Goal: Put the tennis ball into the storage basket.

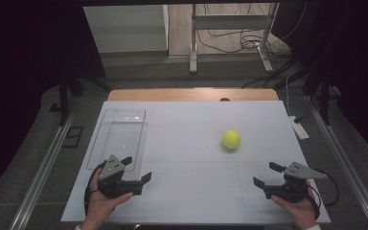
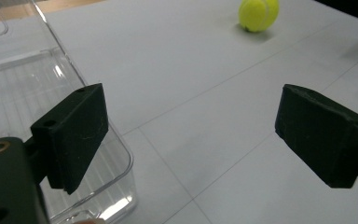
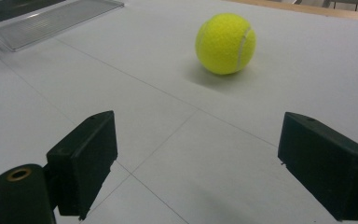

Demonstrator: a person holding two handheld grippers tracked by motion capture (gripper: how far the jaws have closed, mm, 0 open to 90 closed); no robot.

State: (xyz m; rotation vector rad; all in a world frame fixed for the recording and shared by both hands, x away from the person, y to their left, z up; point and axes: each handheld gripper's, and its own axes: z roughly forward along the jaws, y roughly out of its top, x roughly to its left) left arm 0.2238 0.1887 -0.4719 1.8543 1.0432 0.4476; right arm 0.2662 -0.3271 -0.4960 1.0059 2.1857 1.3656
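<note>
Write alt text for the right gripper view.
A fuzzy yellow-green tennis ball rests on a white table, ahead of the right gripper, whose two black jaws stand wide apart with nothing between them. A clear plastic rectangular tray lies at the upper left.

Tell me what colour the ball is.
Yellow-green tennis ball with a white seam, clearest in the right gripper view.

High view looks down over the table (image 1: 191, 191) — both low gripper views share its ball (image 1: 231, 139)

Yellow tennis ball (image 1: 231, 139) — on white table
</note>
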